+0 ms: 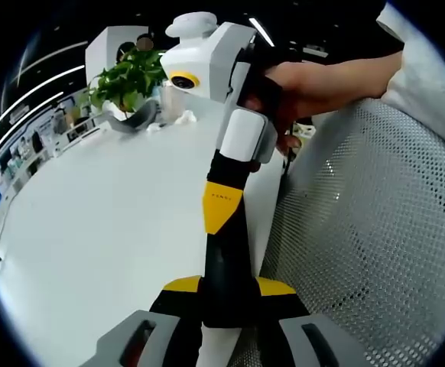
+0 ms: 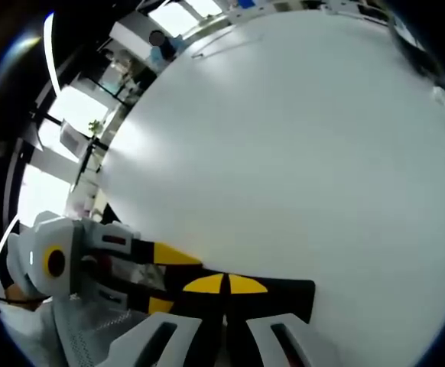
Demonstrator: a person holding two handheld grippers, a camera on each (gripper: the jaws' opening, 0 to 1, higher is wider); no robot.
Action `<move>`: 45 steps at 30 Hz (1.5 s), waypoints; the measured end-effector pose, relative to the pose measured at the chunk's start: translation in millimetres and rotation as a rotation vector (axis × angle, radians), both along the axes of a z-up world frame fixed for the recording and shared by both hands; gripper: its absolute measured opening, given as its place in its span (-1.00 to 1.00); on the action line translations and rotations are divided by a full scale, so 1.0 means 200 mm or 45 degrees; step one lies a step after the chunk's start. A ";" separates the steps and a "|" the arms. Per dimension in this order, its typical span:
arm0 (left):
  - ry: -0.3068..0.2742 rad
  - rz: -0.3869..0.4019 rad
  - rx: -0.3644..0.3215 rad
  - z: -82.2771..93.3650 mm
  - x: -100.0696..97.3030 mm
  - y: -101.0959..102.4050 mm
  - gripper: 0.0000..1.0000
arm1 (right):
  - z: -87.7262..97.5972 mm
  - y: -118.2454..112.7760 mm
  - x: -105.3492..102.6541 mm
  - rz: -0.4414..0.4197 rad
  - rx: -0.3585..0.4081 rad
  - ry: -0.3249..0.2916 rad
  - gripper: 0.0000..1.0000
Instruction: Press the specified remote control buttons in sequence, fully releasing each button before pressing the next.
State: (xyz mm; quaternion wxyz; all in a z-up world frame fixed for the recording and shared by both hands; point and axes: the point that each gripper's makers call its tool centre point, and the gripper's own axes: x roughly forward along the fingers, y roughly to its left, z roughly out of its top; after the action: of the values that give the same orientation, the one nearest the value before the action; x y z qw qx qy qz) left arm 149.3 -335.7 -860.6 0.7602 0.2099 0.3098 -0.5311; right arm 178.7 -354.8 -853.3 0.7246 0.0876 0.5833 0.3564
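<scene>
— Where did the left gripper (image 1: 228,289) stand?
— Nearest, its jaws sat on either side of the right gripper (image 2: 226,284); whether they pinched it could not be told.
— And the right claw?
— Its yellow tips met, closed on nothing, held by a hand (image 1: 314,80) over the white table (image 1: 108,214), with a mesh chair (image 1: 375,229) to the right.
— The remote?
— Its place could not be told. A potted plant (image 1: 127,76) stood at the far edge
</scene>
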 end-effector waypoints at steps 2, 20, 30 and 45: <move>0.000 0.000 0.000 0.00 0.00 0.00 -0.51 | 0.00 0.00 0.00 -0.001 0.001 0.001 -1.00; 0.000 0.000 0.000 0.00 0.01 0.00 -0.51 | 0.00 0.00 0.01 -0.005 0.005 0.004 -1.00; 0.000 0.000 -0.001 0.00 0.01 0.00 -0.51 | 0.00 0.00 0.01 -0.006 0.007 0.005 -1.00; 0.000 0.000 -0.002 0.00 0.01 0.00 -0.51 | 0.00 -0.01 0.01 -0.026 -0.001 0.044 -1.00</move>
State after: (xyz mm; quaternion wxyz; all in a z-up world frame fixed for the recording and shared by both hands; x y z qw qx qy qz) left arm 150.5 -335.8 -861.5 0.7604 0.2094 0.3096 -0.5312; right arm 180.6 -357.3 -852.7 0.7180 0.0996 0.5951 0.3470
